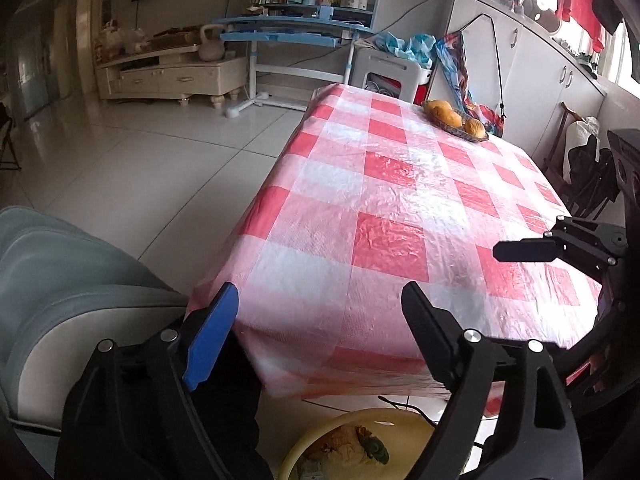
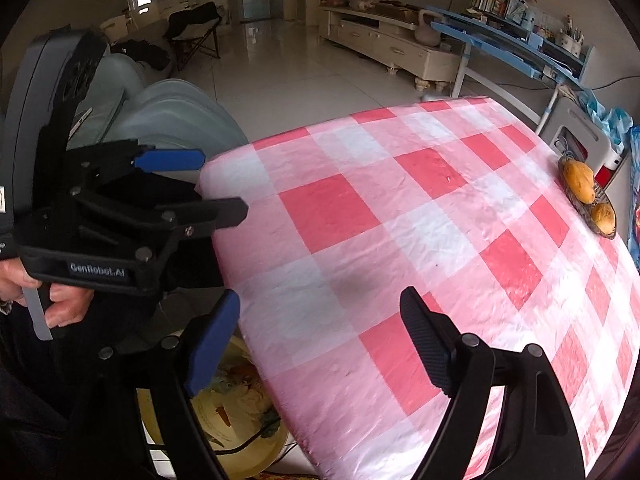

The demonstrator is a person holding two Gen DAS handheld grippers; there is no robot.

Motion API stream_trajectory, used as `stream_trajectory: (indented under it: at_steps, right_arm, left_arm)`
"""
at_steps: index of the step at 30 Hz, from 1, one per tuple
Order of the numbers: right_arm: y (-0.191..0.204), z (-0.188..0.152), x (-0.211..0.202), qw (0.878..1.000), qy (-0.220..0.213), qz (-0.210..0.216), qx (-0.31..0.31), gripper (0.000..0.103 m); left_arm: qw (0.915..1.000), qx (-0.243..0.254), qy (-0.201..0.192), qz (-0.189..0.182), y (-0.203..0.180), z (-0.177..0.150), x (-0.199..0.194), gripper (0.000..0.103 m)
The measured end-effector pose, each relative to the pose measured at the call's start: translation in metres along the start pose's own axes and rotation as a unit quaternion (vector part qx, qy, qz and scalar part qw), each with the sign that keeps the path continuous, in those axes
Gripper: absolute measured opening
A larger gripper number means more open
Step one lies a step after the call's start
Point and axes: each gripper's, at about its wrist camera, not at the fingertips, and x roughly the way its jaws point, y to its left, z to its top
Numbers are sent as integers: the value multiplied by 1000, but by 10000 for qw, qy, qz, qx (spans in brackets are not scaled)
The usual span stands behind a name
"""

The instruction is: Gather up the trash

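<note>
A yellow basin (image 1: pixel 320 436) stands on the floor below the table's near edge, with crumpled trash (image 1: pixel 352 444) inside; it also shows in the right wrist view (image 2: pixel 240 412). My left gripper (image 1: pixel 320 328) is open and empty, above the basin at the table's near left corner. My right gripper (image 2: pixel 320 336) is open and empty over the near part of the red-and-white checked tablecloth (image 2: pixel 400 240). The left gripper (image 2: pixel 192 184) shows in the right wrist view, at the left beside the table. The right gripper's fingers (image 1: pixel 524 251) show at the right edge of the left wrist view.
A woven tray of orange fruit (image 1: pixel 456 120) sits at the table's far right corner; it also shows in the right wrist view (image 2: pixel 588 196). A grey sofa (image 1: pixel 60 280) is left of the table. A blue desk (image 1: pixel 296 32) and white cabinets stand behind.
</note>
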Motion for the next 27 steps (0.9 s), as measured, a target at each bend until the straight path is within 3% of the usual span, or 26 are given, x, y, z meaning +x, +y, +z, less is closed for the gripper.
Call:
stream_trajectory:
  at_steps: [27]
  right_arm:
    - [-3,3,12,9997,195,9,-113,79]
  left_arm:
    - [9998,-180,-81,-103,4,-3,6,89]
